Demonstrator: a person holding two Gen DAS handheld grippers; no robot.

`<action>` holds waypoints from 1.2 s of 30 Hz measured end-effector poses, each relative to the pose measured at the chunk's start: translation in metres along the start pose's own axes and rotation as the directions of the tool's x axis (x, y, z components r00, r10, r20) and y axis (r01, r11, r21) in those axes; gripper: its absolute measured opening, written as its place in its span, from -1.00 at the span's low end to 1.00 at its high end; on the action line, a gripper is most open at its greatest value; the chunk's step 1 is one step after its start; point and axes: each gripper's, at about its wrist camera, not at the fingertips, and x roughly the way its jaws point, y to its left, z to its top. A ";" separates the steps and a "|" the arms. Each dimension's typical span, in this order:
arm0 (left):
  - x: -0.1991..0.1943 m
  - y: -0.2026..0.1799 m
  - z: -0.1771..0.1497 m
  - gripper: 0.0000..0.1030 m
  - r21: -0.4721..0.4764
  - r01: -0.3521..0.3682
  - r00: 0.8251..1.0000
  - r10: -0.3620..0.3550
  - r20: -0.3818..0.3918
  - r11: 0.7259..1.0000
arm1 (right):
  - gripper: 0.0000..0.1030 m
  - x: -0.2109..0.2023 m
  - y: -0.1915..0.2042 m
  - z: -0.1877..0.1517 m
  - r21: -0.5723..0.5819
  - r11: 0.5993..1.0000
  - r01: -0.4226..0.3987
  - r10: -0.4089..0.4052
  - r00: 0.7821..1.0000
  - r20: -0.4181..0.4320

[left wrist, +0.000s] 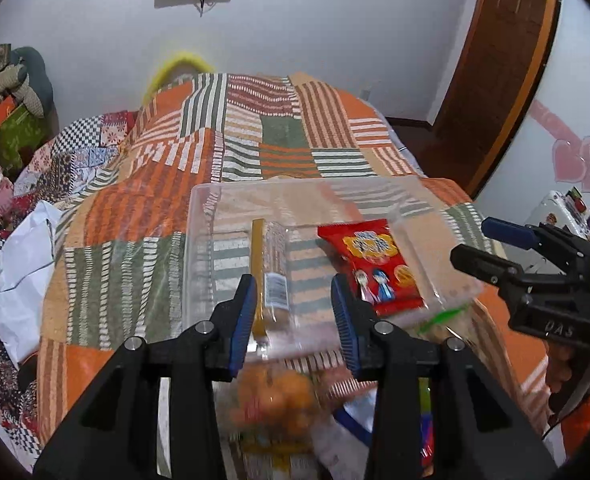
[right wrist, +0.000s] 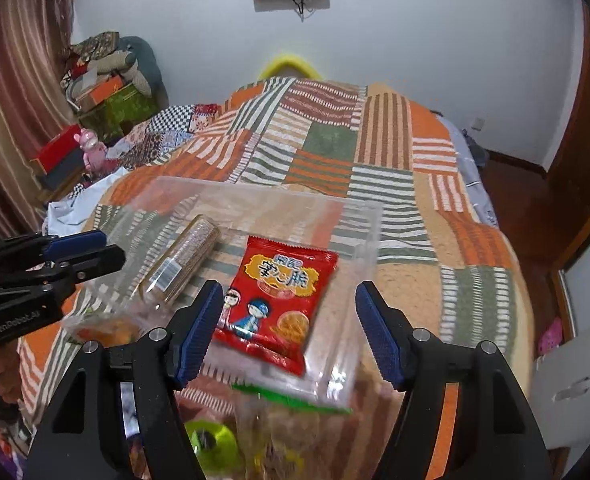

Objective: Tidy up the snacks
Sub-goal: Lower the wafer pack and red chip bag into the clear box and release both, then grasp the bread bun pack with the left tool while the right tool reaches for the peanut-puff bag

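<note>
A clear plastic bin sits on the patchwork bed. Inside lie a red snack packet and a clear sleeve of round biscuits. My left gripper is open and empty, hovering over the bin's near edge. My right gripper is open and empty, its fingers either side of the red packet's near end. A bag of orange snacks and a green-edged clear bag lie in front of the bin.
The patchwork blanket covers the bed. A white plastic bag lies at the left. Boxes and soft toys pile by the far left wall. A wooden door stands at the right.
</note>
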 end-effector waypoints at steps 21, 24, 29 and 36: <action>-0.086 -0.075 -0.142 0.33 0.078 0.091 0.994 -0.086 -0.067 0.993 | 0.26 -0.092 0.015 -0.136 -0.006 1.000 -0.007 0.007 1.000 -0.013; -0.084 -0.095 -0.157 0.33 0.091 0.135 0.987 -0.126 -0.095 0.987 | 0.26 -0.098 0.014 -0.146 0.001 1.000 -0.005 0.005 1.000 -0.018; -0.072 -0.129 -0.179 0.33 0.131 0.200 0.970 -0.178 -0.166 0.971 | 0.26 -0.111 0.008 -0.155 0.033 0.999 0.001 0.000 1.000 -0.005; -0.047 -0.159 -0.205 0.33 0.167 0.266 0.938 -0.215 -0.273 0.949 | 0.26 -0.117 0.000 -0.168 0.075 0.997 0.012 -0.012 1.000 -0.004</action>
